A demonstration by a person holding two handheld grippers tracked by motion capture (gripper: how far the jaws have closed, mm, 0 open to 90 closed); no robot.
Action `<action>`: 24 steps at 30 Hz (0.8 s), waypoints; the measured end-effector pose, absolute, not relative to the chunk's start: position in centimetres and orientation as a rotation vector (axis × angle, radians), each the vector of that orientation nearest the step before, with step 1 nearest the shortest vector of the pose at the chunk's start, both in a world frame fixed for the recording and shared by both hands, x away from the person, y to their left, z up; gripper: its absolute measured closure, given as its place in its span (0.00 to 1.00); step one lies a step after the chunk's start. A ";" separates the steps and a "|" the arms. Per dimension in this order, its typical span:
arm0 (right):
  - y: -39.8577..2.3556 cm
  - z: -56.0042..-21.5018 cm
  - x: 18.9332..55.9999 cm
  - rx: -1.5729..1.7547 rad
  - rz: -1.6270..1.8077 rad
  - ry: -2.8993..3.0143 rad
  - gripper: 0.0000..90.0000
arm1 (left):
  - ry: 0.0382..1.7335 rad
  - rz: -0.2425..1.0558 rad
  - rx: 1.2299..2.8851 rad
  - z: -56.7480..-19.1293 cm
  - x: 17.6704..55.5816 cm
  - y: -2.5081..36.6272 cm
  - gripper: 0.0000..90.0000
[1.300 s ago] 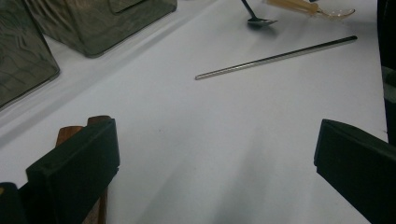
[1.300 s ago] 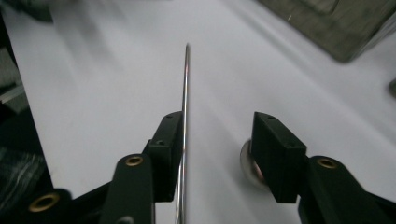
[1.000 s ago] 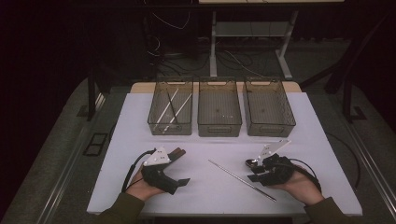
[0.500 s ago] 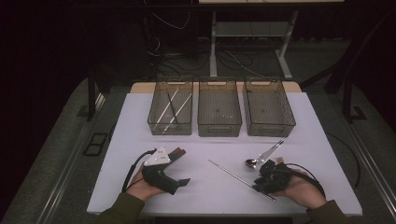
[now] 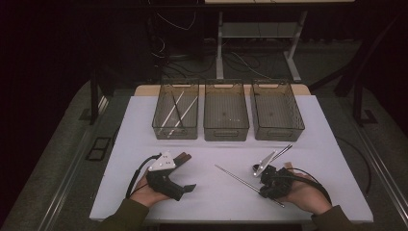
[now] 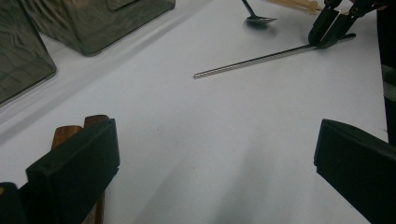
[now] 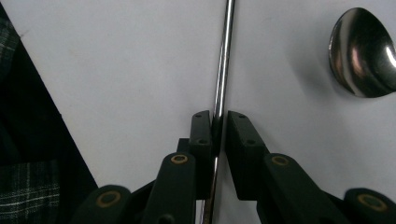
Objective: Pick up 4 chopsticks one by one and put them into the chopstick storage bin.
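Note:
A thin metal rod (image 5: 235, 177) (image 6: 252, 60) (image 7: 224, 60) lies slantwise on the white table (image 5: 216, 207). My right gripper (image 5: 263, 186) (image 7: 218, 121) (image 6: 334, 28) points down at the rod's near end. Its jaws have just been closing, and both pads now press on the rod. A steel spoon (image 5: 264, 161) (image 7: 362, 51) (image 6: 259, 19) lies just beyond that gripper. My left gripper (image 5: 187, 172) (image 6: 215, 154) rests at the table's left front, open with bare table between its jaws. A brown wooden piece (image 6: 70, 135) lies against its left jaw.
Three clear bins stand in a row at the back: the left bin (image 5: 175, 136) holds several thin sticks, while the middle bin (image 5: 226, 137) and right bin (image 5: 278, 138) look almost bare. Pale wooden sticks (image 6: 294, 3) lie by the spoon. A person's hands hold both grippers.
My right gripper came down and toward me from the spoon onto the rod, and its jaws narrowed around it. The spoon is now uncovered. The left gripper stayed put.

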State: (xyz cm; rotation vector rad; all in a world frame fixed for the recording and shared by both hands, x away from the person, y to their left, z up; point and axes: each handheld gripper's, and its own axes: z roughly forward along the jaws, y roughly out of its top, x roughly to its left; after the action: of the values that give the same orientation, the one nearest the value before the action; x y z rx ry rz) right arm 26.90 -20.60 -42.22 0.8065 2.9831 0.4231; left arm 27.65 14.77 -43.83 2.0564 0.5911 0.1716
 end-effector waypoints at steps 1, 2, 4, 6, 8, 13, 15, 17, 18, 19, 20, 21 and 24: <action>-20.4 -42.2 26.9 0.796 0.402 2.983 0.90 | 0.590 0.172 2.056 -43.8 27.6 14.8 0.00; -20.2 -42.1 26.8 0.800 0.387 2.988 0.90 | 0.590 0.172 2.057 -43.8 27.6 14.8 0.00; -19.9 -42.1 26.8 0.774 0.352 2.987 0.91 | 0.588 0.173 2.058 -43.8 27.6 14.8 0.00; -19.6 -42.0 26.7 0.792 0.336 2.996 0.92 | 0.589 0.173 2.058 -43.8 27.6 14.7 0.00; -19.4 -42.0 26.7 0.783 0.303 2.984 0.94 | 0.588 0.173 2.059 -43.8 27.6 14.7 0.00; -19.7 -42.0 27.0 0.797 0.322 2.990 0.94 | 0.587 0.174 2.058 -43.8 27.6 14.8 0.00; -20.0 -42.0 27.1 0.821 0.357 2.994 0.94 | 0.587 0.174 2.058 -43.8 27.6 14.8 0.00; -20.4 -42.1 27.2 0.820 0.400 2.992 0.94 | 0.586 0.173 2.058 -43.8 27.7 14.8 0.00; -20.5 -42.1 27.3 0.830 0.421 2.989 0.94 | 0.586 0.173 2.059 -43.8 27.7 14.8 0.00; -20.6 -42.1 27.4 0.837 0.440 2.986 0.94 | 0.585 0.174 2.058 -43.8 27.6 14.7 0.00; -20.7 -42.0 27.5 0.839 0.457 2.980 0.94 | 0.577 0.176 2.065 -43.8 27.7 14.8 0.00; -20.9 -42.0 27.6 0.845 0.482 2.974 0.94 | 0.581 0.176 2.060 -43.8 27.6 14.8 0.00; -21.1 -41.7 27.6 0.876 0.574 2.963 0.94 | 0.579 0.177 2.064 -43.8 27.7 14.8 0.00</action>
State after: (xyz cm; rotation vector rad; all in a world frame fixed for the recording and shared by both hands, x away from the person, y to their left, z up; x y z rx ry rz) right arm 27.65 -21.15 -41.68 0.8756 2.9631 0.5745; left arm 27.65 14.80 -43.77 2.0644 0.5790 0.1767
